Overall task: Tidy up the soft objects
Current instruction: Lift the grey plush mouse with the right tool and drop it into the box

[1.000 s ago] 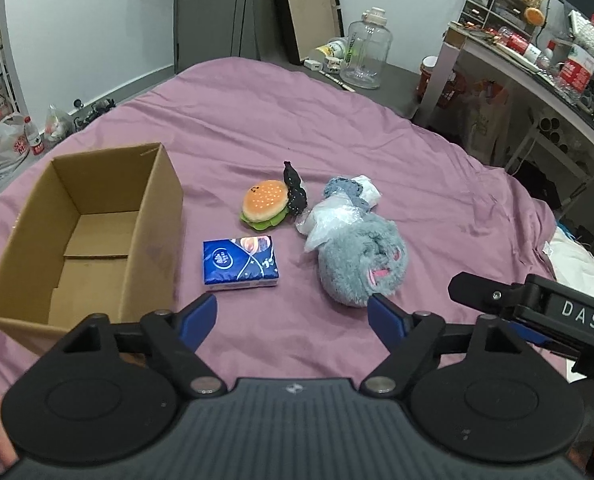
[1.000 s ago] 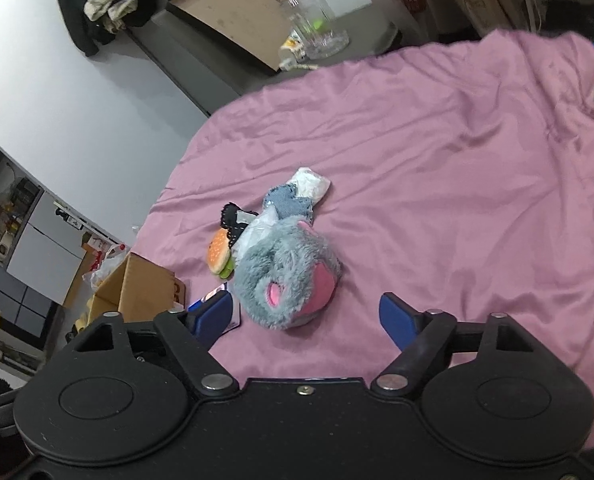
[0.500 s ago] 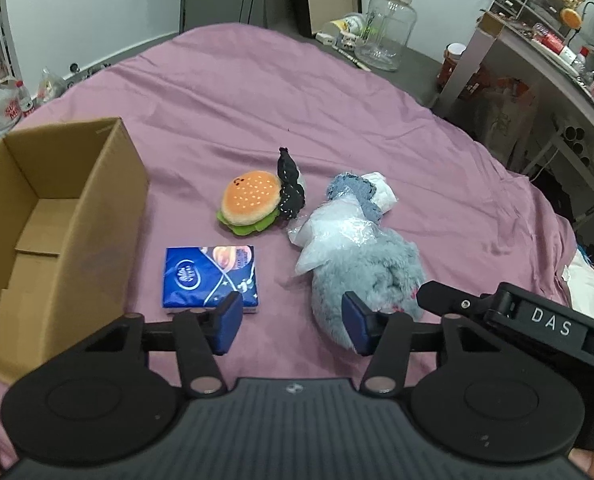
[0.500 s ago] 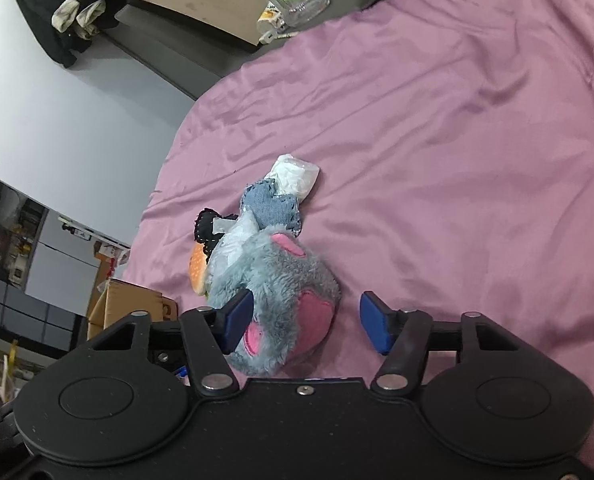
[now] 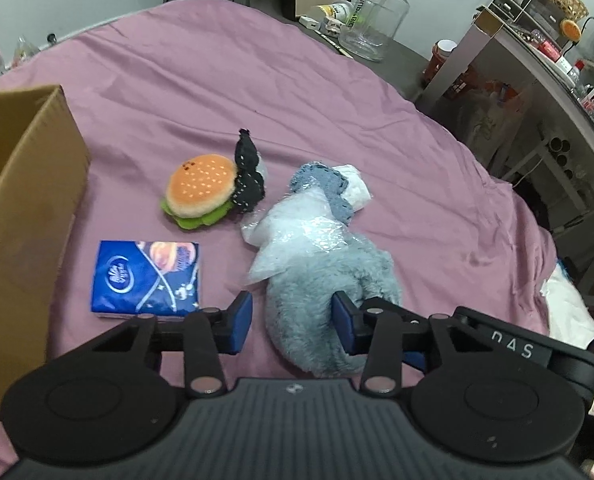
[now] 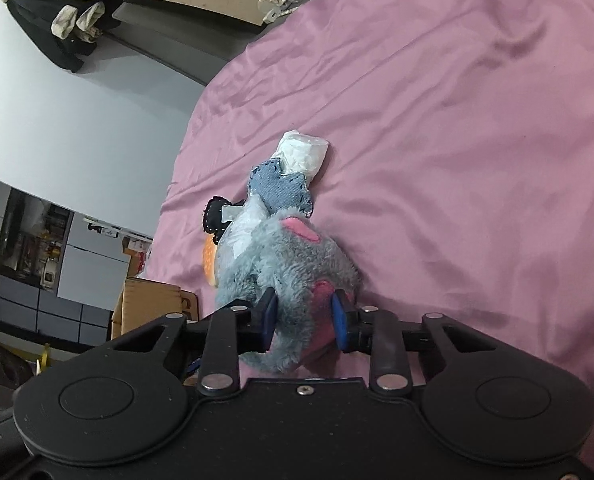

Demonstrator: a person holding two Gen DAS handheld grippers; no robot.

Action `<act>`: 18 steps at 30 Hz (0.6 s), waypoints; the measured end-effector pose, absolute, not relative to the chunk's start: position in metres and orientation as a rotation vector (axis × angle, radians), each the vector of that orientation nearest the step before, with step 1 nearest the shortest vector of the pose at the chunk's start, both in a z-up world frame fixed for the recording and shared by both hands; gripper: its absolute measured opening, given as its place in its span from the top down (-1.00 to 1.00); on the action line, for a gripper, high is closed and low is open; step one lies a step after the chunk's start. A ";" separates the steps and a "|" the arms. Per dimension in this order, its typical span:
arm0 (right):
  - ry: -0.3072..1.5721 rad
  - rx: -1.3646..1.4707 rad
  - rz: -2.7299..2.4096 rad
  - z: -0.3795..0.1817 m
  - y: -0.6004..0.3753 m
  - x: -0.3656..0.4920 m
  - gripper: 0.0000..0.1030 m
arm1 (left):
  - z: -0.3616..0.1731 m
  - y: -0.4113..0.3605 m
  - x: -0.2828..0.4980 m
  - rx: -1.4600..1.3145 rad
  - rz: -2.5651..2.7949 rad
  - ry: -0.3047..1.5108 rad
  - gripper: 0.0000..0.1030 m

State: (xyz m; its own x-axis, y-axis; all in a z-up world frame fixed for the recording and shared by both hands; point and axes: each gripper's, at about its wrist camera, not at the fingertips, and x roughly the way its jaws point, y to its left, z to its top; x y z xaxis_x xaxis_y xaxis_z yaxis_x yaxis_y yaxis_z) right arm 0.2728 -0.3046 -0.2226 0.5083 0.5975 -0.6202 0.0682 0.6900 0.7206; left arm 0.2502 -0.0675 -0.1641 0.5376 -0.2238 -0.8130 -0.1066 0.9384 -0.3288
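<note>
Right wrist: my right tongs [image 6: 305, 320] closing, pinching grey plush toy [image 6: 297, 264]; left tongs [image 5: 293, 320] closing astride it, for lifting boxward.

Both grippers came down and in on the grey plush [image 5: 329, 280] since a sec ago. Left gripper [image 5: 293, 320]: jaws were wide w/ nothing between, now closing round the plush's near end; right pad buried in fur, left pad just beside it. Right gripper [image 6: 305, 316]: was wide open short of the toy, now closing, pads pinching its fur and pink patch. Plush fills more of both views.
</note>
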 end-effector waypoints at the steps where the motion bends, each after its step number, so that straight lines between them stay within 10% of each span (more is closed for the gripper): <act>1: 0.999 0.768 0.363 -0.221 -0.305 0.271 0.52 | -0.166 -0.067 0.251 -0.375 -0.079 1.008 0.46; 18: 0.895 0.638 0.375 -0.161 -0.286 0.234 0.56 | -0.129 -0.062 0.217 -0.388 -0.120 0.935 0.60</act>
State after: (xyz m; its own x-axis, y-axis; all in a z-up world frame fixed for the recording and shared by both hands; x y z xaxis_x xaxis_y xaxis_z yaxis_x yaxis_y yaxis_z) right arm 0.2341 -0.2865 -0.1608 0.5795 0.5511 -0.6003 -0.0411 0.7555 0.6539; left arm 0.2173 -0.0618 -0.1294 0.5933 -0.2661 -0.7598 -0.0663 0.9244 -0.3756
